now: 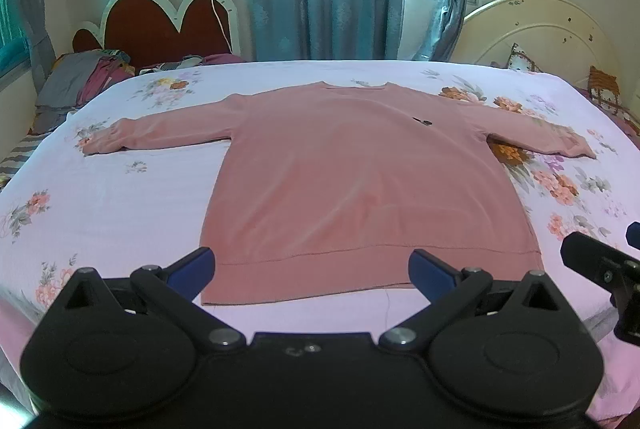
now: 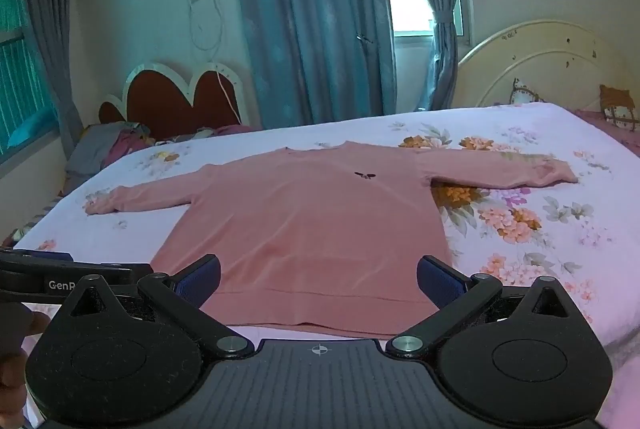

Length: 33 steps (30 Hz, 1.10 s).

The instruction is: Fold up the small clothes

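A pink long-sleeved top (image 1: 348,181) (image 2: 316,225) lies flat on the bed, sleeves spread to both sides, neckline at the far side, hem toward me. A small dark emblem (image 1: 423,120) sits on its chest. My left gripper (image 1: 312,269) hovers open over the near hem, blue pads wide apart with nothing between them. My right gripper (image 2: 318,279) is open too, above the hem's right part, holding nothing. In the left wrist view the right gripper's black body (image 1: 600,265) shows at the right edge; the left gripper's body (image 2: 60,277) shows at the left edge of the right wrist view.
The bed has a white floral sheet (image 1: 120,197) (image 2: 540,229). A pile of clothes (image 1: 80,81) lies at the far left by a heart-shaped headboard (image 1: 168,25). A cream round headboard (image 2: 552,61) and pillows stand at the right. Blue curtains (image 2: 312,13) hang behind.
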Available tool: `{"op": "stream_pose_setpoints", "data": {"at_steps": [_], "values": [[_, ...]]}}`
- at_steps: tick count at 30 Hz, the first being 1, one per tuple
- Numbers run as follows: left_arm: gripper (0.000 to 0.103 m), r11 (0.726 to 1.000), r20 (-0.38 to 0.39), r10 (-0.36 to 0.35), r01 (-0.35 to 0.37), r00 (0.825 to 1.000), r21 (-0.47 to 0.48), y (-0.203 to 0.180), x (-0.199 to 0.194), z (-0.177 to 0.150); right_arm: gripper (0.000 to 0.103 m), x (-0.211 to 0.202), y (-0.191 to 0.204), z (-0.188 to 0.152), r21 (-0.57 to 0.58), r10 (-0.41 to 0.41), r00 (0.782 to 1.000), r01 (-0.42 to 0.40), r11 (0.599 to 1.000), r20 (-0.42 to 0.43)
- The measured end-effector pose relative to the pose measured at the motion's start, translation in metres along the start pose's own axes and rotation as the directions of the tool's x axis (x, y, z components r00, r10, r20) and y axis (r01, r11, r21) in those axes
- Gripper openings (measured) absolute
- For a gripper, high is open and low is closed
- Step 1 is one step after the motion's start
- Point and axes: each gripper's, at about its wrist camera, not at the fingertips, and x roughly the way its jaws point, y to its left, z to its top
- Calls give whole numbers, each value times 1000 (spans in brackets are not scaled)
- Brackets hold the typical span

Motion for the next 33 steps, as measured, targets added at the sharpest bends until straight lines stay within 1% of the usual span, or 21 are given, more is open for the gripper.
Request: {"op": "stream_pose_setpoints", "data": {"at_steps": [15, 20, 33], "values": [[103, 1000, 11, 10, -10, 1000, -4, 2, -1, 5, 103, 5, -6, 2, 19, -22, 1000, 22, 1000, 3], [103, 1000, 13, 12, -12, 1000, -3, 0, -2, 3, 103, 6, -14, 2, 23, -25, 1000, 25, 999, 5], [103, 1000, 19, 23, -23, 1000, 1, -4, -2, 3, 103, 7, -18, 2, 24, -24, 1000, 24, 999, 3]]}}
